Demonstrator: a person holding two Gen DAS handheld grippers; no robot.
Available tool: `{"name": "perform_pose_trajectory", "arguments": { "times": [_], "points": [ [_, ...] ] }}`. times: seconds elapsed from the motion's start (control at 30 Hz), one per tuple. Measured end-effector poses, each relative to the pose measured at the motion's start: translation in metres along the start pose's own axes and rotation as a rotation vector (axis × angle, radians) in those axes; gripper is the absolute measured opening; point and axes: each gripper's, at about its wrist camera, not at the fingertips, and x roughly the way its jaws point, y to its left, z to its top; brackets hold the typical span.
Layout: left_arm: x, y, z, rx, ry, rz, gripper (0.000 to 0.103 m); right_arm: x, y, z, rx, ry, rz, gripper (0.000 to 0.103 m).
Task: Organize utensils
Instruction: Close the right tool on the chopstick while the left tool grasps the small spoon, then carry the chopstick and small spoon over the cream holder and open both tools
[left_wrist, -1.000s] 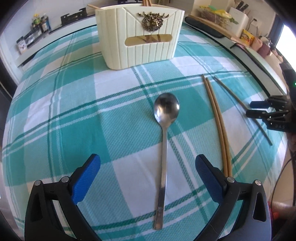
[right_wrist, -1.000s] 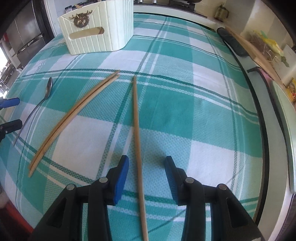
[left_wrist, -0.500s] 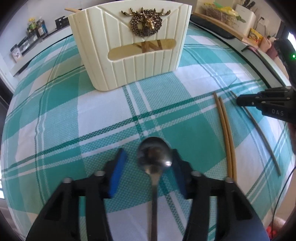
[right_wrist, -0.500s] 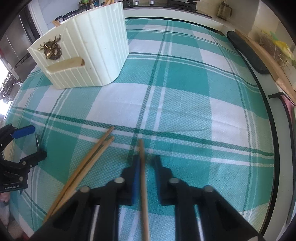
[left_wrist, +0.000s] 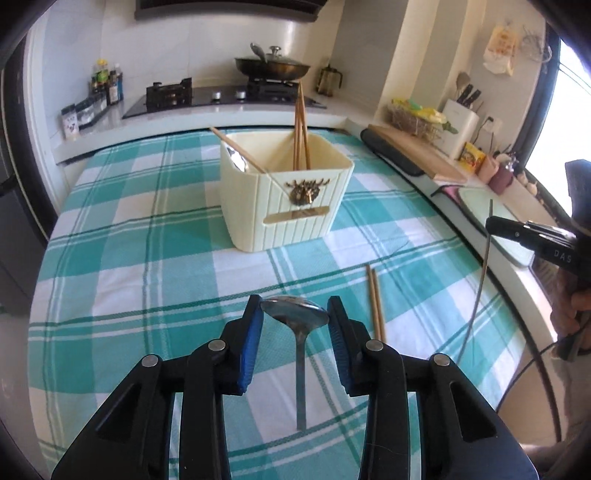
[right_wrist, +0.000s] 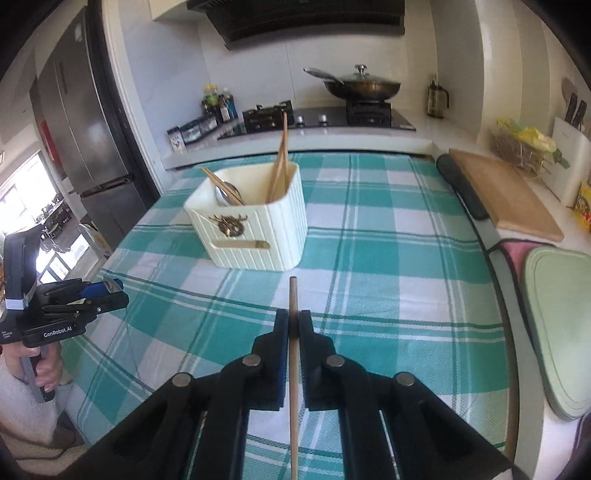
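Observation:
My left gripper (left_wrist: 295, 317) is shut on a steel spoon (left_wrist: 300, 343), gripping its bowl, handle hanging toward me above the cloth. My right gripper (right_wrist: 293, 325) is shut on a single wooden chopstick (right_wrist: 293, 376), lifted off the table; it also shows in the left wrist view (left_wrist: 484, 266). A cream ribbed utensil holder (left_wrist: 291, 206) with a brass deer emblem stands mid-table and holds chopsticks (left_wrist: 300, 129) and a spoon; it also shows in the right wrist view (right_wrist: 255, 225). A pair of chopsticks (left_wrist: 376, 302) lies on the cloth to the right.
The table has a teal and white checked cloth (left_wrist: 147, 258). A wooden cutting board (right_wrist: 506, 195) and a green board (right_wrist: 557, 332) lie on the right counter. A stove with a pan (right_wrist: 362, 88) is behind. A fridge (right_wrist: 85, 129) stands at the left.
Both grippers have lifted off the table, the left with the spoon and the right with the chopstick, and now look level at the holder from farther back.

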Motion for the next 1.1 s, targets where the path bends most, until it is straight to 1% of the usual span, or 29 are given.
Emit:
{"name": "perform_pose_trajectory", "arguments": {
  "times": [0.1, 0.23, 0.33, 0.43, 0.5, 0.6, 0.7, 0.8, 0.87, 0.93, 0.97, 1.1],
  "points": [
    [-0.019, 0.000, 0.009, -0.004, -0.042, -0.012, 0.035, -0.021, 0.009, 0.007, -0.021, -0.065, -0.004, 0.006],
    [-0.038, 0.003, 0.031, -0.016, -0.086, -0.047, 0.035, -0.038, 0.017, 0.026, -0.021, -0.156, -0.009, 0.006],
    [-0.052, 0.005, 0.058, -0.020, -0.120, -0.082, 0.035, -0.046, 0.017, 0.049, -0.016, -0.227, -0.014, 0.006],
    [-0.063, 0.008, 0.095, -0.026, -0.157, -0.115, 0.035, -0.046, 0.018, 0.080, -0.028, -0.270, -0.020, 0.006],
    [-0.068, 0.009, 0.120, -0.025, -0.186, -0.120, 0.035, -0.044, 0.021, 0.101, -0.044, -0.293, -0.023, 0.006],
    [-0.071, 0.008, 0.157, -0.010, -0.242, -0.095, 0.035, -0.038, 0.024, 0.134, -0.061, -0.325, -0.016, 0.006],
    [-0.065, 0.010, 0.191, -0.018, -0.288, -0.084, 0.035, -0.032, 0.030, 0.163, -0.075, -0.367, -0.012, 0.006],
    [-0.046, 0.013, 0.214, -0.027, -0.332, -0.035, 0.035, -0.024, 0.037, 0.186, -0.082, -0.434, -0.013, 0.006],
    [-0.027, 0.016, 0.222, -0.031, -0.349, 0.007, 0.035, -0.012, 0.042, 0.194, -0.082, -0.459, -0.003, 0.006],
    [-0.001, 0.022, 0.224, -0.046, -0.330, 0.036, 0.035, 0.007, 0.048, 0.198, -0.092, -0.447, 0.002, 0.006],
    [0.014, 0.027, 0.223, -0.058, -0.301, 0.040, 0.035, 0.020, 0.052, 0.200, -0.100, -0.423, -0.003, 0.006],
    [0.079, 0.045, 0.209, -0.095, -0.139, 0.056, 0.035, 0.078, 0.058, 0.196, -0.111, -0.263, -0.003, 0.006]
  ]
}}
